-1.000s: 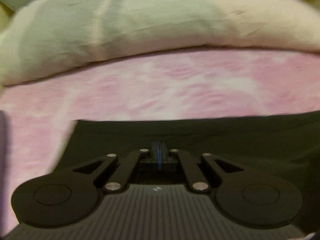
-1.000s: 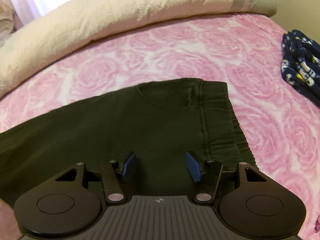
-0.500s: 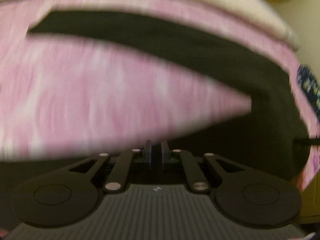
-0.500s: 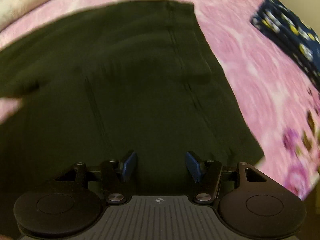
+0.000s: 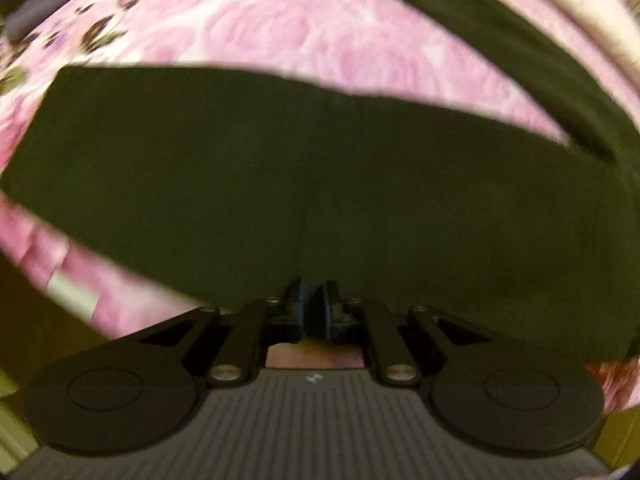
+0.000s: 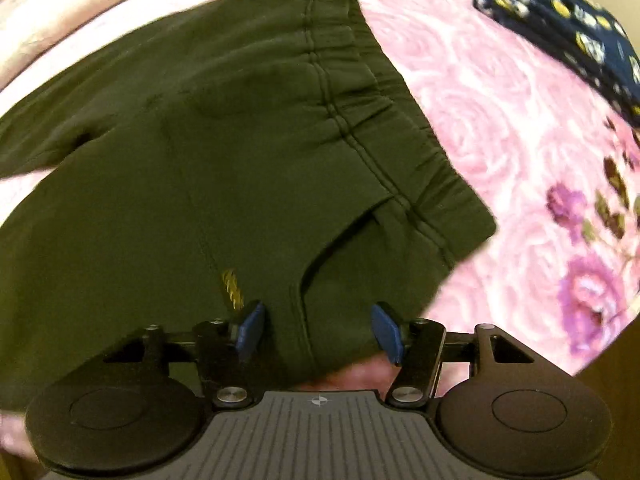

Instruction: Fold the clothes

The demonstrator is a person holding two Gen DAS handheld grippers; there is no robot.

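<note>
While dark trousers (image 6: 200,168) cover the rose-print bedspread (image 6: 480,92), left jaws are opening, right apart.

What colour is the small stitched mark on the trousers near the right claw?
Yellow-gold stitching on the dark olive trousers; clearest in the right wrist view.

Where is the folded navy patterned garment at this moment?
It shows only in the right wrist view, at the top right corner: the navy patterned garment lies on the pink rose bedspread, apart from the dark green trousers and to the right of their waistband.
</note>
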